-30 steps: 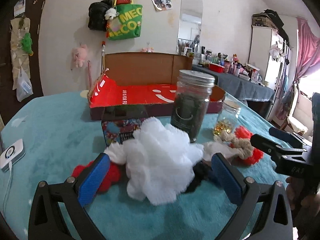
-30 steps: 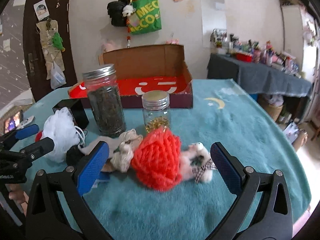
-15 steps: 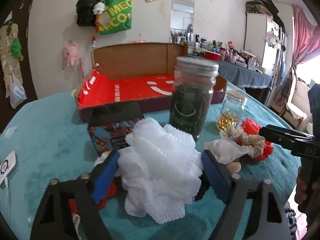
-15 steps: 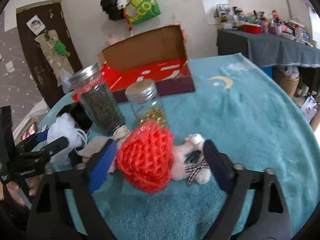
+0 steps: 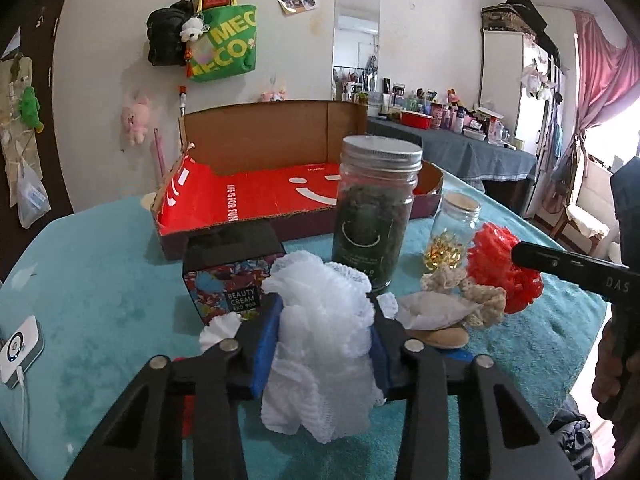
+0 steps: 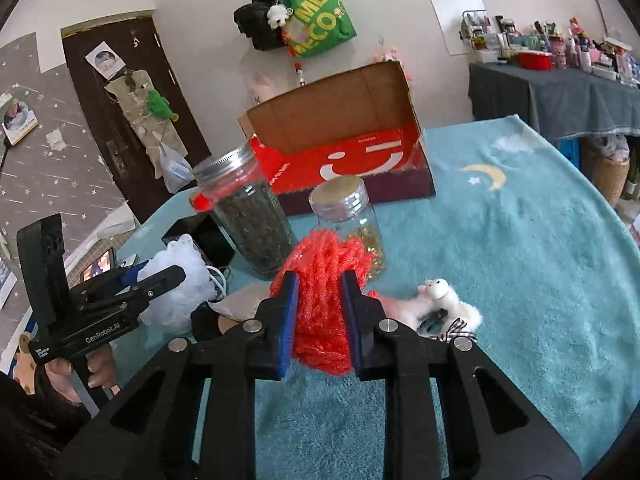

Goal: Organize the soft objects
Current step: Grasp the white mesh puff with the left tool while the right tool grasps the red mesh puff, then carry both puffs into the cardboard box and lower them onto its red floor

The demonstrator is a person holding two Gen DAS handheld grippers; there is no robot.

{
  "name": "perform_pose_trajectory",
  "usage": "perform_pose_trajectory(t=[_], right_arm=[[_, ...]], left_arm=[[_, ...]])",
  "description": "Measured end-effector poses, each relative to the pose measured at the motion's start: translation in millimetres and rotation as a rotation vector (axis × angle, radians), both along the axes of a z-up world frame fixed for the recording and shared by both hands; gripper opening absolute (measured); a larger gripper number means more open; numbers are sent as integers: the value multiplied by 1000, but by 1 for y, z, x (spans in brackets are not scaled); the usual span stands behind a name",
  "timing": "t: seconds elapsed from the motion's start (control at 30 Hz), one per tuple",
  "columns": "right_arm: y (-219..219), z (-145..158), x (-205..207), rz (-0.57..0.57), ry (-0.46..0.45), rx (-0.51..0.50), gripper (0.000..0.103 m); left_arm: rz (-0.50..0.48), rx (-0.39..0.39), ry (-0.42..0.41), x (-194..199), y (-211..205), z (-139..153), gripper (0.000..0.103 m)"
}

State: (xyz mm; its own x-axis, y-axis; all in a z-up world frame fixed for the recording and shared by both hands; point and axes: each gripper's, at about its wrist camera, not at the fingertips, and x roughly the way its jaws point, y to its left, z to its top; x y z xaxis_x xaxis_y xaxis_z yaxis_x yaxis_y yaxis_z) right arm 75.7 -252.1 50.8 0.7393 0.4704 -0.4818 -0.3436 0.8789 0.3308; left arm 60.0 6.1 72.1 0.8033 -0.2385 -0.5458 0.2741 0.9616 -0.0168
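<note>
The left hand-held gripper (image 5: 324, 344) is closing its blue pads on a white mesh bath pouf (image 5: 320, 336), which bulges out above and below the jaws; the pads already press into its sides. The pouf sits at the near edge of the teal tabletop (image 5: 100, 280), just in front of a small floral cream box (image 5: 232, 276) and beside a tall jar of dark leaves (image 5: 376, 216).

The right hand-held gripper (image 6: 320, 316) is also closing, its pads pinching a red knitted piece (image 6: 324, 280) that is squeezed narrow between them. This red piece is in front of a small glass jar (image 6: 346, 220) holding gold bits. Just to the right of it, a white plush animal (image 6: 436, 300) with a checked bow lies on the tabletop.

Between the two held things lie a beige crocheted piece (image 5: 476, 296) and a crumpled white sheet (image 5: 432, 312), near each other. Behind the jars stands an open cardboard box (image 5: 280, 196) with a red inside and a white smile printed on it. A small white device (image 5: 20, 344) rests at the far left of the tabletop.
</note>
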Motion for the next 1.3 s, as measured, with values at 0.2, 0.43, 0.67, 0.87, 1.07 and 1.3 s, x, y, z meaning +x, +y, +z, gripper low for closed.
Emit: perform_pose_trajectory(t=[0.2,0.43,0.67,0.87,1.07,1.3], right_arm=[[-1,14,-5,0,-29,8,20],[0,19,-9,-4,-52,-1,20],[-4,9,-8,-20,-22,-10,20],[-3,-9,-9,-52,12,-71,26],[8,-18,-22,-83,-41,-194,90],[21,-27,-30,-110,-103,-301,88]], left_arm=[[-15,2,-27,-6,1,11,23],[-19,-17,-10,-8,5,5,23],[-28,-17,-14,-14,6,2,45],[-29,-6,-19,-16,5,-7,71],[-21,28,-31,-21,0,-17,86],[-6,15,1,-18,2,-29,85]])
